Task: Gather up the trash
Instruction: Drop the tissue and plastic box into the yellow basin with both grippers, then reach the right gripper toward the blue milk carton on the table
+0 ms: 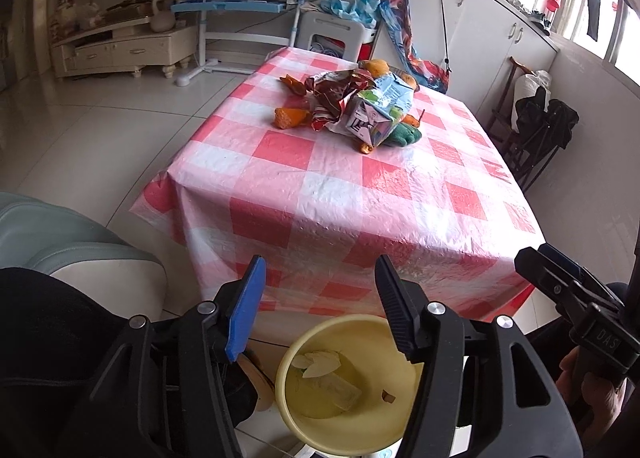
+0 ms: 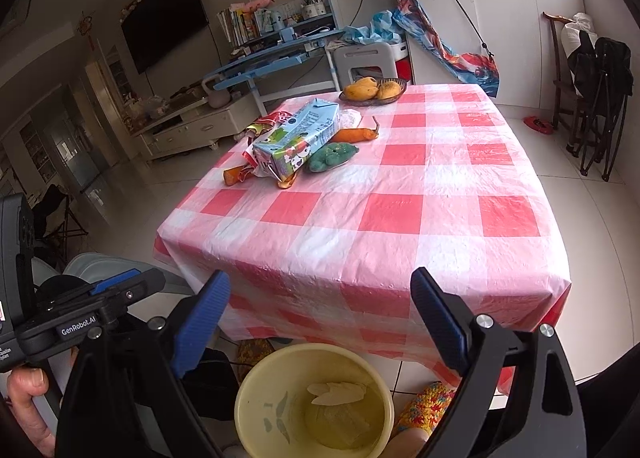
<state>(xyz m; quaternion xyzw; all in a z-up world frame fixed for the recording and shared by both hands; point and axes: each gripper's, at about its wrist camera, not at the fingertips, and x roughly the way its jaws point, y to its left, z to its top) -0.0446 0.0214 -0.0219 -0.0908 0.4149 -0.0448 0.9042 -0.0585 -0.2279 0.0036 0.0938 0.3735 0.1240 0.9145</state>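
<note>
Below both grippers, a yellow bin (image 2: 280, 390) stands on the tiled floor at the near edge of the table, with pale scraps (image 2: 338, 392) lying at its bottom. Up on the table's red-and-white checked cloth (image 2: 400, 213), the trash sits in 1 heap towards the far left part: a crumpled light-blue milk carton (image 2: 296, 141) lies on its side on top, a red and brown foil wrapper (image 1: 336, 95) is bunched against it, and orange peel pieces (image 1: 289, 117) lie beside and under them. A green lump (image 2: 332, 155) touches the carton's right end, and an orange carrot-like piece (image 2: 354, 135) lies just behind that. Beyond the heap, a dark basket (image 2: 394, 94) at the far edge holds yellow fruit.

The left gripper (image 1: 320, 282) hovers over the bin with its jaws spread and nothing between them. The right gripper (image 2: 320, 298) is likewise spread wide and empty, aimed down at the bin and the table's near edge. Each gripper shows in the other's view, close alongside, and a hand (image 2: 30, 406) grips the left one's handle.
</note>
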